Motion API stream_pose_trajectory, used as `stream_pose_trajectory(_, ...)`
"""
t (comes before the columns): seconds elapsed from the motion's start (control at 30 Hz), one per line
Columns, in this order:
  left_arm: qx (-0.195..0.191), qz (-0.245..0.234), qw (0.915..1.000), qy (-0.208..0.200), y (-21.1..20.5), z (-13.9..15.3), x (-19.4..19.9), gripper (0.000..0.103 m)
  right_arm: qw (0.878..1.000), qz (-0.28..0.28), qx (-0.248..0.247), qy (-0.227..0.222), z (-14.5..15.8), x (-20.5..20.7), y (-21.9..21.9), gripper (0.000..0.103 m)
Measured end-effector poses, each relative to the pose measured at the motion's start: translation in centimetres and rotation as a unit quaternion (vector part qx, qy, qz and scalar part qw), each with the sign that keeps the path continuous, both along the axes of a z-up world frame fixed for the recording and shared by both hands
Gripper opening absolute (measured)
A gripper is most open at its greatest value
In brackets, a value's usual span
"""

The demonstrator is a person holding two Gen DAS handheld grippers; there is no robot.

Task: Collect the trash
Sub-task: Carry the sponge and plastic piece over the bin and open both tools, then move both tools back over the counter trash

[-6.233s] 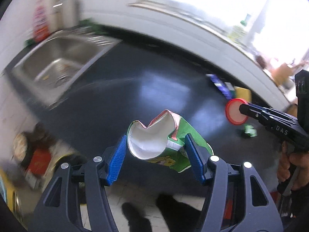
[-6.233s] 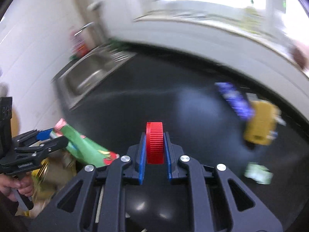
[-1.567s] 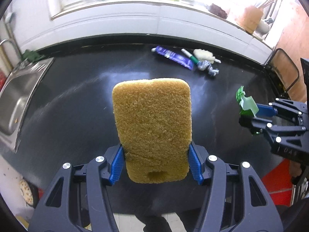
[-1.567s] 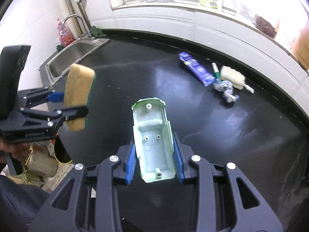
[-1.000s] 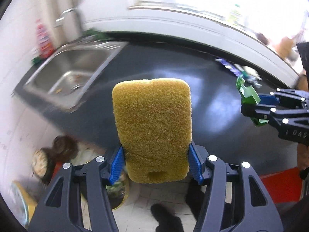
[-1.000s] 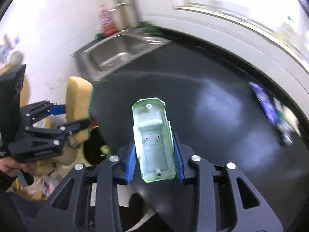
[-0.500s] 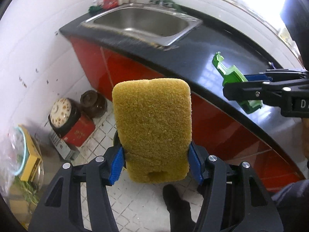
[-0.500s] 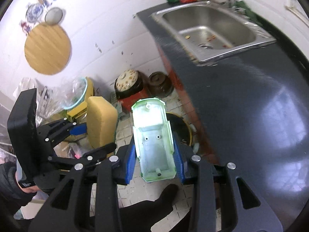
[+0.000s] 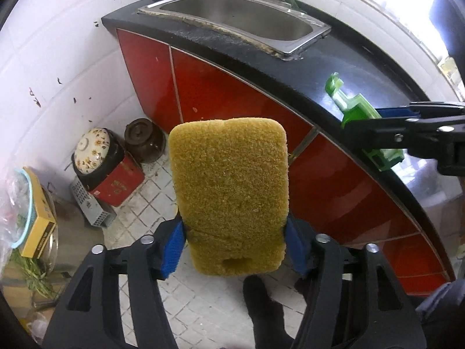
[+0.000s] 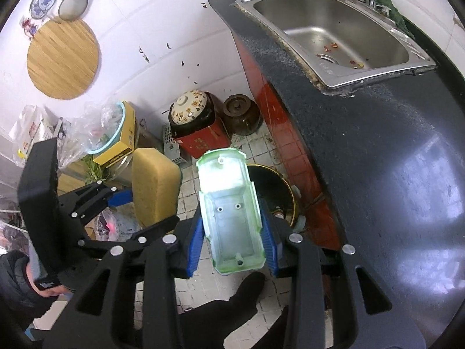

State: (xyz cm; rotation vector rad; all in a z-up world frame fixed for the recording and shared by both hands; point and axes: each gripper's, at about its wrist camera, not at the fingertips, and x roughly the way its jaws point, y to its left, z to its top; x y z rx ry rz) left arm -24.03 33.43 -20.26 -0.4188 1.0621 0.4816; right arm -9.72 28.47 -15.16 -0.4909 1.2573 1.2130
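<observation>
My left gripper point(image 9: 234, 247) is shut on a yellow sponge point(image 9: 229, 192), held upright over the tiled floor; it also shows in the right wrist view point(image 10: 154, 186). My right gripper point(image 10: 232, 244) is shut on a pale green plastic toy car shell point(image 10: 231, 209), seen from the left wrist view as a green piece point(image 9: 360, 122). A black bin with a gold rim point(image 10: 276, 192) stands on the floor against the red cabinet, right under the green shell. The sponge hides the bin in the left wrist view.
A black countertop point(image 10: 377, 151) with a steel sink point(image 10: 334, 29) runs along the right over red cabinet doors point(image 9: 232, 99). Ceramic pots point(image 10: 191, 110), a red box point(image 9: 116, 180), a yellow box point(image 10: 122, 145) and plastic bags crowd the floor corner.
Both grippers have swung away from the countertop and down toward the floor beside the cabinet. The bin has come into the right wrist view. Both grips are unchanged.
</observation>
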Motion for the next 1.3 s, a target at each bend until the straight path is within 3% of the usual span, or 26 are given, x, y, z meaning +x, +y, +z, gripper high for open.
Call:
stream_pose_trajectory(0.03, 0.000, 0.000, 1.0000, -0.001, 0.0, 0.0, 0.1, 0.076, 1.000, -0.003, 0.003, -0.002, 0.1, 0.1, 0.0, 0.062)
stream_pose_trajectory(0.07, 0.001, 0.001, 1.0000, -0.002, 0.0, 0.0, 0.1, 0.080, 1.000, -0.002, 0.005, -0.002, 0.2, 0.2, 0.0, 0.064)
stream_pose_trajectory(0.47, 0.003, 0.000, 1.0000, -0.004, 0.1, 0.4, 1.3, 0.082, 0.999, -0.025, 0.021, -0.002, 1.5, 2.2, -2.2, 0.064)
stream_pose_trajectory(0.6, 0.021, -0.020, 0.9996, -0.007, -1.3, 1.8, 3.3, 0.087, 0.998, -0.057, 0.032, -0.013, 2.9, 4.3, -5.2, 0.067)
stream_pose_trajectory(0.73, 0.040, -0.030, 0.9984, -0.025, -3.9, 4.0, 6.3, 0.095, 0.990, -0.118, 0.041, -0.067, 5.5, 7.7, -11.2, 0.077)
stream_pose_trajectory(0.97, 0.014, -0.103, 0.9931, -0.054, -12.5, 6.9, 15.7, 0.095, 0.953, -0.269, 0.045, -0.133, 9.0, 15.4, -27.0, 0.078)
stream_pose_trajectory(1.1, -0.004, -0.166, 0.9841, -0.063, -19.4, 7.6, 22.4, 0.095, 0.922, -0.349, 0.030, -0.166, 10.1, 19.0, -37.3, 0.078)
stream_pose_trajectory(1.3, -0.008, -0.237, 0.9696, -0.060, -28.5, 7.9, 30.5, 0.095, 0.886, -0.429, 0.015, -0.174, 10.0, 22.0, -48.4, 0.079)
